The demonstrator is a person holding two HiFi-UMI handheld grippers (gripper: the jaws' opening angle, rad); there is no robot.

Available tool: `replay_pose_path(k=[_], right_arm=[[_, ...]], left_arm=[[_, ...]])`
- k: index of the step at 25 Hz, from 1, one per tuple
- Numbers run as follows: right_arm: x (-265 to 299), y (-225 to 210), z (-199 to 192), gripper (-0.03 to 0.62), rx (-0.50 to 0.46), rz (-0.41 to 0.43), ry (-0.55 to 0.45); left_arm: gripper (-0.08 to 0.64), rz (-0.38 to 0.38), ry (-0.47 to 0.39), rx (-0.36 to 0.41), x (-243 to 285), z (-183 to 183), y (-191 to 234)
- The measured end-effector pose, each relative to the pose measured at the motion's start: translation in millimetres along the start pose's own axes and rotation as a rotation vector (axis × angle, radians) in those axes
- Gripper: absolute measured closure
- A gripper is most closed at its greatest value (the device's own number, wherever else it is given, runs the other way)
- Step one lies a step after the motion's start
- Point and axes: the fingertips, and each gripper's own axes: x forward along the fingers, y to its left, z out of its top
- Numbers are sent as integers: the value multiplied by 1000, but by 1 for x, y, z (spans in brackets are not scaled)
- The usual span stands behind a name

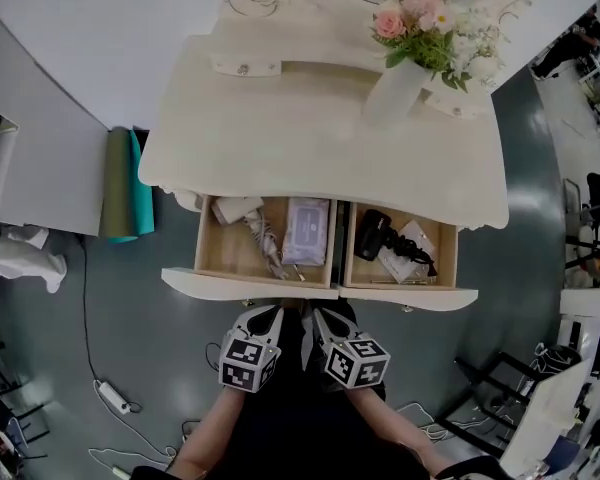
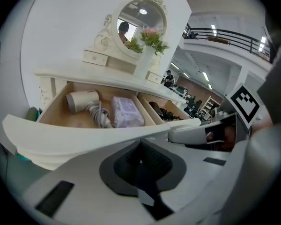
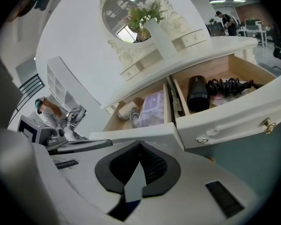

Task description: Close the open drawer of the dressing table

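Note:
The cream dressing table (image 1: 280, 138) has two drawers pulled out side by side. The left drawer (image 1: 242, 285) holds a white hair dryer (image 1: 238, 210) and a lilac wipes pack (image 1: 306, 231). The right drawer (image 1: 412, 297) holds a black hair dryer (image 1: 372, 234) with its cord. My left gripper (image 1: 260, 316) is shut and empty, its tips close against the left drawer's front (image 2: 84, 135). My right gripper (image 1: 323, 318) is shut too, tips near the seam between the two drawer fronts (image 3: 175, 128). I cannot tell whether either one touches the wood.
A white vase of flowers (image 1: 405, 78) and a round mirror (image 2: 141, 27) stand at the back of the tabletop. Green and teal rolls (image 1: 128, 183) lean at the table's left side. Cables and a power brick (image 1: 110, 396) lie on the grey floor; a black frame (image 1: 495, 373) stands right.

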Motion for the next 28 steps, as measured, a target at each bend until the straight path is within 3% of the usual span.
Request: replay_pose_path(k=[11, 23, 28], right_arm=[[30, -5, -8, 566, 25, 4, 89], [44, -10, 12, 566, 73, 24, 94], [51, -12, 22, 566, 48, -5, 96]], left_arm=[[543, 25, 69, -75, 21, -8, 19], [543, 62, 58, -85, 33, 9, 27], [543, 89, 45, -79, 39, 19, 32]])
